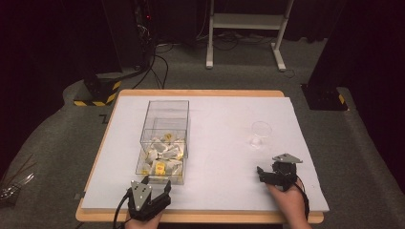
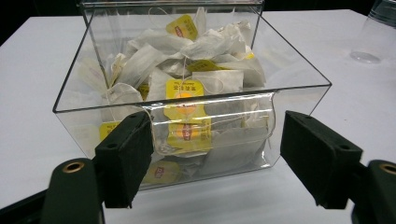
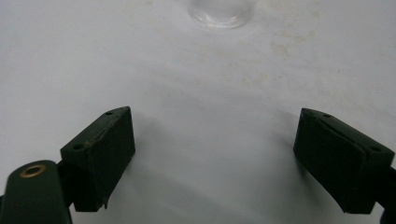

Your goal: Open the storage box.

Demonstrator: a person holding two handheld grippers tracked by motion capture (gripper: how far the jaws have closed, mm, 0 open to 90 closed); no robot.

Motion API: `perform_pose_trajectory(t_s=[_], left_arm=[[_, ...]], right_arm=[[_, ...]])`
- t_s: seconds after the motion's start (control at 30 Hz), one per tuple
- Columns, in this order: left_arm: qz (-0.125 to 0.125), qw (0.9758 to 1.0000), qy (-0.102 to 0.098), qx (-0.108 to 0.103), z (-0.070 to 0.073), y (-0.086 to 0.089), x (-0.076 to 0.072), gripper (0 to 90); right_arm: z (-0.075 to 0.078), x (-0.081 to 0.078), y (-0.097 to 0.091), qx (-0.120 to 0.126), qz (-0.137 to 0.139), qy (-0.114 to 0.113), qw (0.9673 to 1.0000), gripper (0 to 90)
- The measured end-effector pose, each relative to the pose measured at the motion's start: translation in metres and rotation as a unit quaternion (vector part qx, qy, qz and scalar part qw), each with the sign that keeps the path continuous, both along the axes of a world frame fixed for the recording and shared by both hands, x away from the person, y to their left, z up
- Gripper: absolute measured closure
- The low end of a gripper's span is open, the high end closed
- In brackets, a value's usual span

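A clear plastic box (image 1: pixel 165 143) full of white tea bags with yellow tags (image 2: pixel 187 93) stands on the white table mat, left of centre. My left gripper (image 1: pixel 155 183) sits just in front of the box's near wall (image 2: pixel 205 140), jaws wide apart with nothing between them. A clear glass (image 1: pixel 261 133) stands upright to the right. My right gripper (image 1: pixel 266 172) rests low over the mat a short way in front of the glass (image 3: pixel 220 11), open and empty.
The white mat (image 1: pixel 215 124) lies on a wooden table (image 1: pixel 200 93). Beyond the far edge are a white stand's legs (image 1: pixel 246 33), cables and dark equipment on grey carpet. Bare mat lies between the box and the glass.
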State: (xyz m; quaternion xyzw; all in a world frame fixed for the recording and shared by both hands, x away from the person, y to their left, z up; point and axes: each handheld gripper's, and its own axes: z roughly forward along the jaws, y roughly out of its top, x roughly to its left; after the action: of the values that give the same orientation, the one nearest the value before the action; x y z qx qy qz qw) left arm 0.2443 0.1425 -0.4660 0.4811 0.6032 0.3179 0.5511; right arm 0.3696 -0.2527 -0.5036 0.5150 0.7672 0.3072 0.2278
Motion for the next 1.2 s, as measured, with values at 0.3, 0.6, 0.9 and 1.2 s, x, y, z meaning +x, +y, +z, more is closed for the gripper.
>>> perform_pose_trajectory(t_s=[0.3, 0.6, 0.9, 1.2], left_arm=[[-0.001, 1.0000, 0.001, 0.001, 0.002, 0.005, -0.002, 32.9], [-0.001, 1.0000, 0.000, 0.003, 0.003, 0.011, -0.007, 41.9], [-0.005, 0.9996, -0.024, -0.015, 0.012, 0.018, -0.011, 55.2], [-0.006, 0.9990, -0.044, -0.008, 0.022, 0.025, -0.009, 65.6]], right_arm=[[0.000, 0.000, 0.000, 0.000, 0.000, 0.000, 1.0000, 12.2], [0.000, 0.000, 0.000, 0.000, 0.000, 0.000, 1.0000, 12.2], [0.000, 0.000, 0.000, 0.000, 0.000, 0.000, 1.0000, 12.2], [0.000, 0.000, 0.000, 0.000, 0.000, 0.000, 1.0000, 12.2]])
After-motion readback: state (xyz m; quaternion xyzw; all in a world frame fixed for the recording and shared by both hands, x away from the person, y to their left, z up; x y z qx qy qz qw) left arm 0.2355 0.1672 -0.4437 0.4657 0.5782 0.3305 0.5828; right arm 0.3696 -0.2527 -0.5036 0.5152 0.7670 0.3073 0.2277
